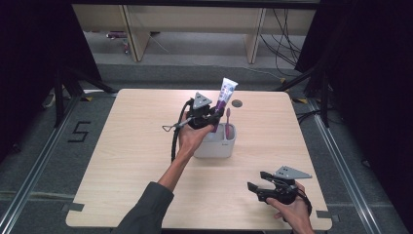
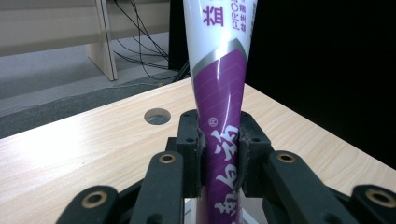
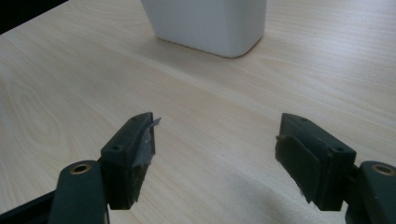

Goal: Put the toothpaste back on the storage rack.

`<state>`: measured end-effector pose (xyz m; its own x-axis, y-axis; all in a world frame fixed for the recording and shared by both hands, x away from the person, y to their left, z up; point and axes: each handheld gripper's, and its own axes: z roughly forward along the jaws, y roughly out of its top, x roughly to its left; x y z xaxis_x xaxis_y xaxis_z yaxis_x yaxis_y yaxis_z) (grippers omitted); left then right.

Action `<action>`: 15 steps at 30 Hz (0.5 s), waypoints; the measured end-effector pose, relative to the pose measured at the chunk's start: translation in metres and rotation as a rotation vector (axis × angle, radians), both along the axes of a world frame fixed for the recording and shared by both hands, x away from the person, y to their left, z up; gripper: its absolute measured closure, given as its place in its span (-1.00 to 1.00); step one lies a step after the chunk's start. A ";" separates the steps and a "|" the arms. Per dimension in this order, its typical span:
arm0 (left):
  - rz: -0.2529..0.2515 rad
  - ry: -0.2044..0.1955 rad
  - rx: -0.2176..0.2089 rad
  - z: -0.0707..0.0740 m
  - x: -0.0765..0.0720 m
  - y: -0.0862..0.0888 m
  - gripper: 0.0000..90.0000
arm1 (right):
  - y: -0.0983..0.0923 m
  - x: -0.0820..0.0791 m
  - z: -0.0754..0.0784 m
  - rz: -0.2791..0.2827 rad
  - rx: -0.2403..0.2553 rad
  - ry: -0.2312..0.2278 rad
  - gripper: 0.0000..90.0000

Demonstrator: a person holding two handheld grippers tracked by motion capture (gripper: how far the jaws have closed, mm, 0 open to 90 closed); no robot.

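Note:
A white and purple toothpaste tube [image 1: 225, 95] stands tilted over a white holder cup [image 1: 217, 146] in the middle of the table. My left gripper [image 1: 210, 117] is shut on the tube's lower part, just above the cup. The left gripper view has the tube [image 2: 219, 116] pinched between both jaws. A purple toothbrush [image 1: 227, 122] stands upright inside the cup, to the right of the tube. My right gripper [image 1: 257, 188] rests open near the table's front right, with nothing between its fingers. In the right gripper view the cup [image 3: 208, 23] sits ahead of the open gripper [image 3: 215, 140].
A round cable hole [image 1: 236, 103] lies in the wooden table [image 1: 126, 146] behind the cup. Black curtains flank both sides. Cables trail on the floor at the back right. A cable hangs from the left gripper along the forearm.

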<state>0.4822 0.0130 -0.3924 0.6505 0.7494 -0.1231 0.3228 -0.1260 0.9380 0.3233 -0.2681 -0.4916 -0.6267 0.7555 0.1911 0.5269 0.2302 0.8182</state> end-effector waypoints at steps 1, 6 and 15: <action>-0.001 0.001 -0.004 -0.001 -0.001 0.000 0.65 | 0.000 0.000 0.000 0.000 0.000 0.000 -0.36; 0.007 0.014 0.001 -0.011 0.000 0.003 0.64 | 0.000 0.000 0.000 0.001 0.000 0.000 -0.35; 0.013 0.033 0.007 -0.022 -0.002 0.005 0.64 | 0.000 0.000 0.000 0.000 0.001 0.001 -0.33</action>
<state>0.4805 0.0183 -0.4145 0.6366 0.7585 -0.1392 0.3550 -0.1280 0.9261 0.3233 -0.2682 -0.4915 -0.6269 0.7550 0.1925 0.5273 0.2293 0.8181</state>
